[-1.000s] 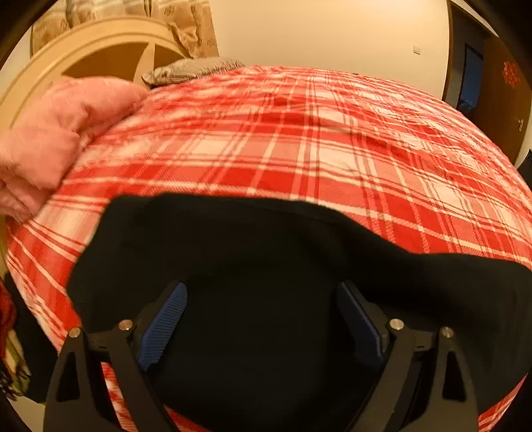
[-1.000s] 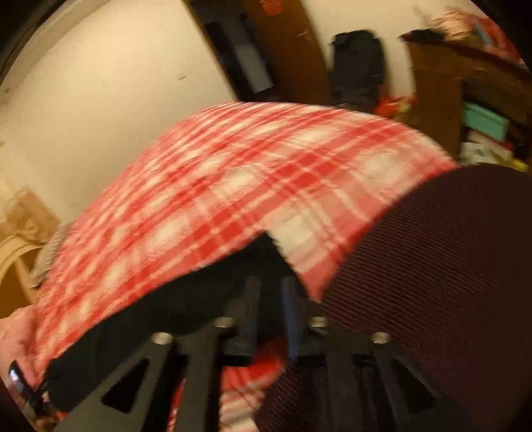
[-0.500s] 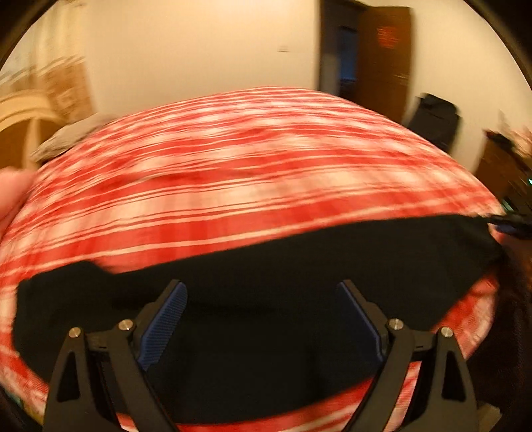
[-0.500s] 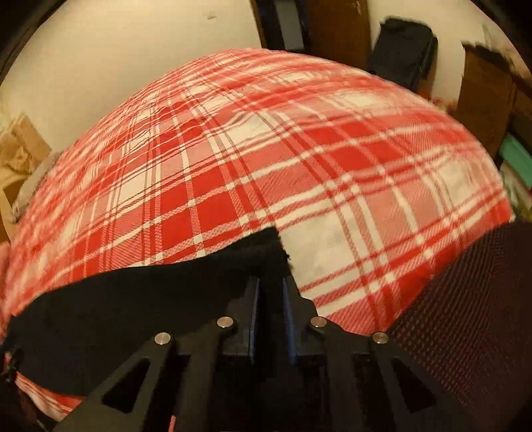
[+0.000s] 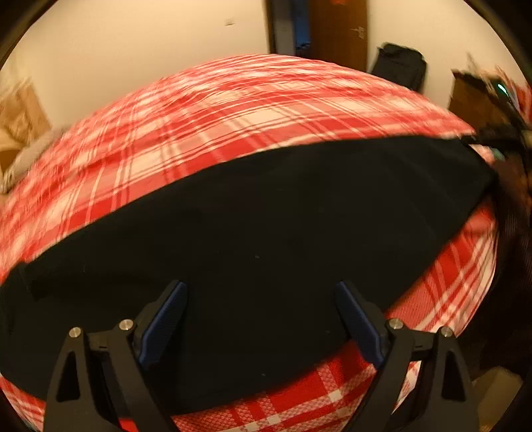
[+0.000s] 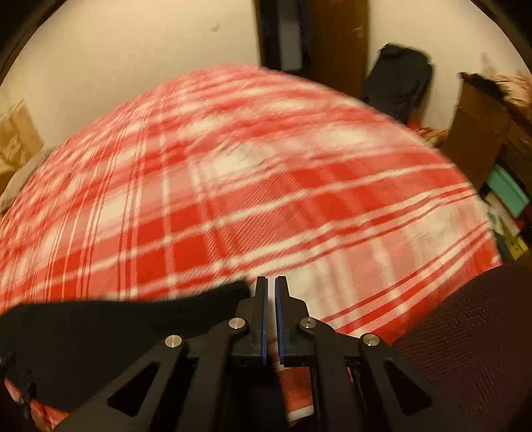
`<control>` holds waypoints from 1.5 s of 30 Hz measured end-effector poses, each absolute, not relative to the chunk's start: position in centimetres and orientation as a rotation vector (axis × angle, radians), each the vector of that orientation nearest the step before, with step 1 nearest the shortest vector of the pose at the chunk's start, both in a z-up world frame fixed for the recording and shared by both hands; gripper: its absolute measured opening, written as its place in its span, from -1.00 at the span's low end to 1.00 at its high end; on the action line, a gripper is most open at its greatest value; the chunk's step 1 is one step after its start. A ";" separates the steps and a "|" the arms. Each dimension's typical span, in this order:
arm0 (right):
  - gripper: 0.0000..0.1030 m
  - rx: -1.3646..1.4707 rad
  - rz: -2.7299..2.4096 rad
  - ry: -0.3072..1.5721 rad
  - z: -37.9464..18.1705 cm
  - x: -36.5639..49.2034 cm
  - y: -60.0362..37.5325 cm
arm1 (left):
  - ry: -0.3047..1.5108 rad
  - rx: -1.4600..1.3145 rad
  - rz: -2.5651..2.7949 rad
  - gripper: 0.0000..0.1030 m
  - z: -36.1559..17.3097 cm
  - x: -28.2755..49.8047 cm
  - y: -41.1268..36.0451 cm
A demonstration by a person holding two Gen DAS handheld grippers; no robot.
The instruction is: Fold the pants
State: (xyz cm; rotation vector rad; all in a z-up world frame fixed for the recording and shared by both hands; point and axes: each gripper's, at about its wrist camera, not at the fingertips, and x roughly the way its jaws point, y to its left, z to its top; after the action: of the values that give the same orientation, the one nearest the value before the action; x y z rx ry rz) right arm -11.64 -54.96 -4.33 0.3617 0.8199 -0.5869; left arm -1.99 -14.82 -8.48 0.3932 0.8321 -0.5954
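The black pants (image 5: pixel 266 226) lie in a long band across the near part of the red plaid bed. My left gripper (image 5: pixel 261 292) is open above the pants, its blue pads wide apart with nothing between them. In the right wrist view the pants (image 6: pixel 99 329) lie at lower left, their end just left of my right gripper (image 6: pixel 271 282). The right jaws are nearly together with a thin gap that shows plaid cloth, not pants. The right gripper also shows at the pants' far right end in the left wrist view (image 5: pixel 495 133).
The red and white plaid bedspread (image 6: pixel 266 186) covers the bed. A dark doorway (image 5: pixel 289 26) and a black bag (image 5: pixel 399 66) stand by the far wall. A brown shelf (image 6: pixel 482 139) with boxes is at the right. Dark red clothing (image 6: pixel 465 332) fills the lower right.
The left gripper has swung right over the pants, still open. The right gripper was shut on the pants' end; now the cloth lies beside its jaws, out of them.
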 end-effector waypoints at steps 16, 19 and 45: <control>-0.90 0.263 -0.424 1.118 -7.7 -12.5 -44.1 | 0.859 0.366 -0.645 0.83 -8.2 -1.6 -14.5; -0.90 0.259 -0.483 1.055 -5.4 -13.0 -44.2 | 0.870 0.310 -0.647 0.83 -7.3 -0.9 -12.7; -0.02 0.071 0.472 1.009 -6.7 7.7 -27.4 | 0.810 0.034 0.122 0.83 -8.3 7.2 12.3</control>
State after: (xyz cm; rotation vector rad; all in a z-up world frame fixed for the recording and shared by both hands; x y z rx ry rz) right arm 7.71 -27.37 -6.72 0.0715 1.0087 0.4718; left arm 7.21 12.26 -8.30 0.0339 0.8102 0.1223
